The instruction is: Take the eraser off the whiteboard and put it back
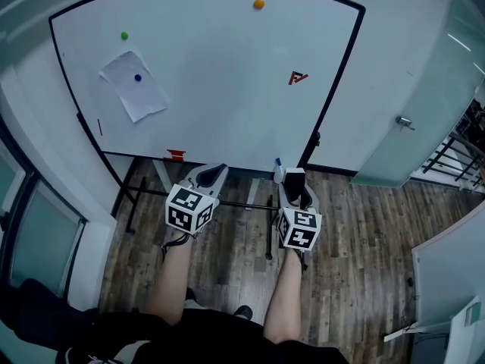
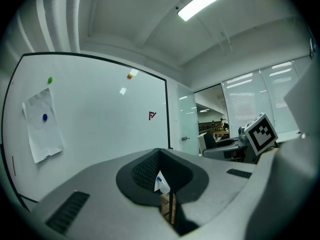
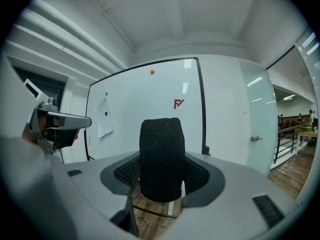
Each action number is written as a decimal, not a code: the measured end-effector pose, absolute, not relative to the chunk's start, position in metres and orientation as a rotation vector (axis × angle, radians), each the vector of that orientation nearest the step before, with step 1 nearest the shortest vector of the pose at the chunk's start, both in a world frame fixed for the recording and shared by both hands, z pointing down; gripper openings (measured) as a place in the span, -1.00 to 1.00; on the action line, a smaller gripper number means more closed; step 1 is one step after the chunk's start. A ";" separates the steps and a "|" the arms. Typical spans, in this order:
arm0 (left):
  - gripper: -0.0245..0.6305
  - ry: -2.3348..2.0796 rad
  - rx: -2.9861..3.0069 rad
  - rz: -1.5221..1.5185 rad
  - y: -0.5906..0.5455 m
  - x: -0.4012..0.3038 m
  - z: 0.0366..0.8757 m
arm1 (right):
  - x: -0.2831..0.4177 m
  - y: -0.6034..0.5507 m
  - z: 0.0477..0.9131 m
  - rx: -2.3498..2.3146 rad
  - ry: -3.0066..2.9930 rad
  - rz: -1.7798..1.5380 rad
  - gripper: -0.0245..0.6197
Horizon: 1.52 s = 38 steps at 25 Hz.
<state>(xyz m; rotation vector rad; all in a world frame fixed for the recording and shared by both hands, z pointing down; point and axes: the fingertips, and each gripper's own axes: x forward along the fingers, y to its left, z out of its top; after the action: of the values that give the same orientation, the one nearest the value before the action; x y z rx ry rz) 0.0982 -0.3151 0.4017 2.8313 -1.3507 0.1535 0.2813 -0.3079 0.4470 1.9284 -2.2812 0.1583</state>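
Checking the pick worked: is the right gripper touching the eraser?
Touching. The right gripper view shows the black eraser standing upright between the jaws of the right gripper, with both pads pressed against its sides.

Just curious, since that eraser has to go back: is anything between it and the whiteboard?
Nothing visible. The eraser in the right gripper faces bare whiteboard; the paper is off to the left.
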 end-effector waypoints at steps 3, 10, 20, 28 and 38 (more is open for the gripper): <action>-0.87 -1.363 2.823 0.148 -0.318 0.088 0.401 | 0.274 -0.311 0.447 1.920 -2.278 0.147 -0.17; -0.87 -1.366 2.812 0.152 -0.324 0.065 0.406 | 0.269 -0.316 0.452 1.944 -2.250 0.166 -0.17; -0.87 -1.296 2.842 0.121 -0.344 0.037 0.403 | 0.234 -0.331 0.444 1.974 -2.219 0.145 -0.17; -0.87 -1.244 2.852 0.099 -0.360 -0.010 0.407 | 0.177 -0.347 0.441 1.982 -2.188 0.132 -0.17; -0.87 -1.242 2.855 0.052 -0.371 -0.073 0.402 | 0.129 -0.346 0.431 2.035 -2.136 0.097 -0.17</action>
<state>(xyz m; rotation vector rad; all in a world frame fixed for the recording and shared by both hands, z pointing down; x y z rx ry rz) -0.0727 -0.3713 0.4022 2.8553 -1.2419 0.0516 0.1287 -0.3464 0.4306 2.0355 -2.1355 0.0968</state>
